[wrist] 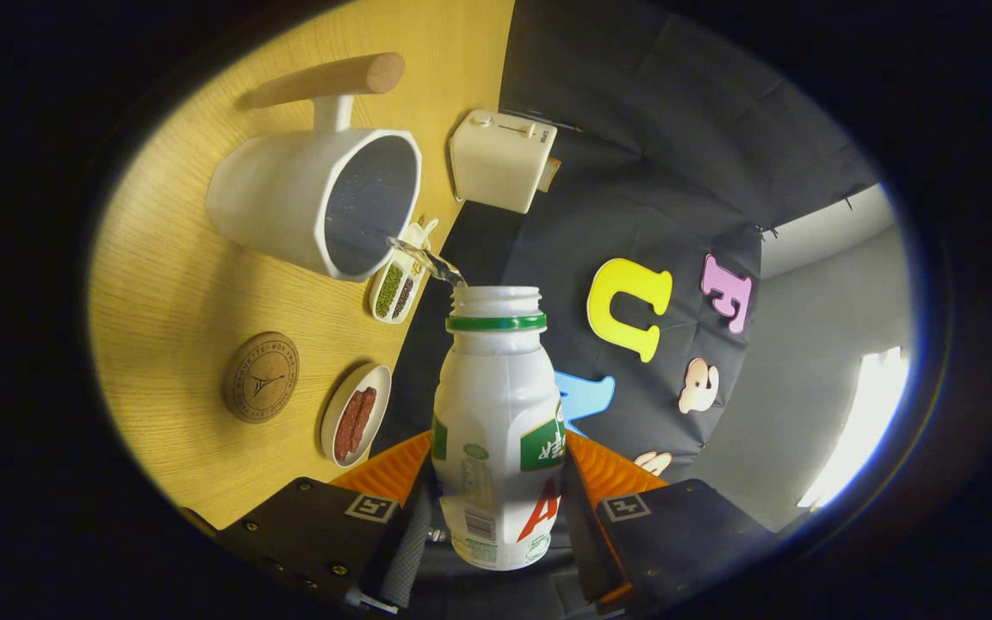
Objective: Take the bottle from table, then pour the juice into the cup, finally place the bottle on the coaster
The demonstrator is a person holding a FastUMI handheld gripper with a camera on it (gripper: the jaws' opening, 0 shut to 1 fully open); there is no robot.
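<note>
The claw [496, 508] grips one bottle [496, 422], tipped, a stream running to one cup [306, 202] at 11 o'clock; one coaster [261, 376] sits at 9 o'clock, with bare table [160, 284] around it.

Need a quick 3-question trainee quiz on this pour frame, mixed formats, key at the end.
1. True or false: the gripper has its fingers shut on the bottle.
2. Multiple choice: the stream leaving the bottle's mouth goes into: A) the white cup with the wooden handle; B) the small dish holding something red; C) the white toaster.
3. Fill in: the round cork ___ lies on the wooden table beside the small dish, with nothing on it.

Key: 1 true; 2 A; 3 coaster.
</note>
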